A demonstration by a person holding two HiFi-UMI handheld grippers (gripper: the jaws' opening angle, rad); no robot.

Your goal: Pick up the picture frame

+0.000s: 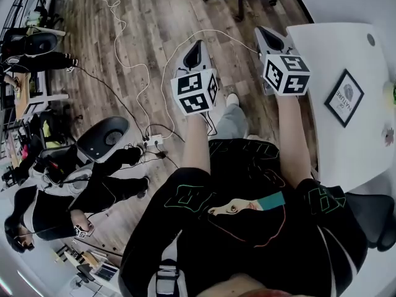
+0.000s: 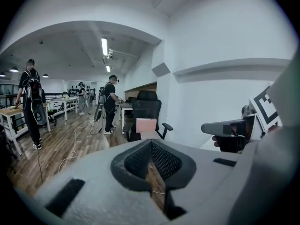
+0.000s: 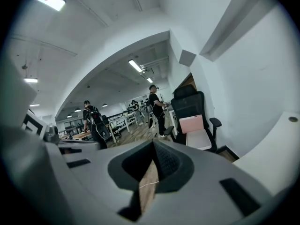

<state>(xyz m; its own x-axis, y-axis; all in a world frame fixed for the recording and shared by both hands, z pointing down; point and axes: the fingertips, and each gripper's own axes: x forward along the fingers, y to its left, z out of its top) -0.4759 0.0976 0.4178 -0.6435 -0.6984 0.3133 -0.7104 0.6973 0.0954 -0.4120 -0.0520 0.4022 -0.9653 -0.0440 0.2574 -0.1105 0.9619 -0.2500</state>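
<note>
A thin white cable (image 1: 114,5) snakes across the brown wood-plank floor (image 1: 154,17). A pink rectangular pad (image 2: 146,125) rests on a black office chair (image 2: 146,104).

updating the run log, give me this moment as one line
left gripper: shut, empty | right gripper: shut, empty | picture frame: lying on white table, untouched

The floor (image 1: 142,36) is matt, grainy wood plank. The table (image 1: 334,48) is smooth and white. The picture frame (image 1: 344,98) has a matt black border round white paper. The left hand-held gripper (image 1: 195,48) and right hand-held gripper (image 1: 267,34) are matt grey plastic with dark, mesh-textured pads (image 2: 164,159)
</note>
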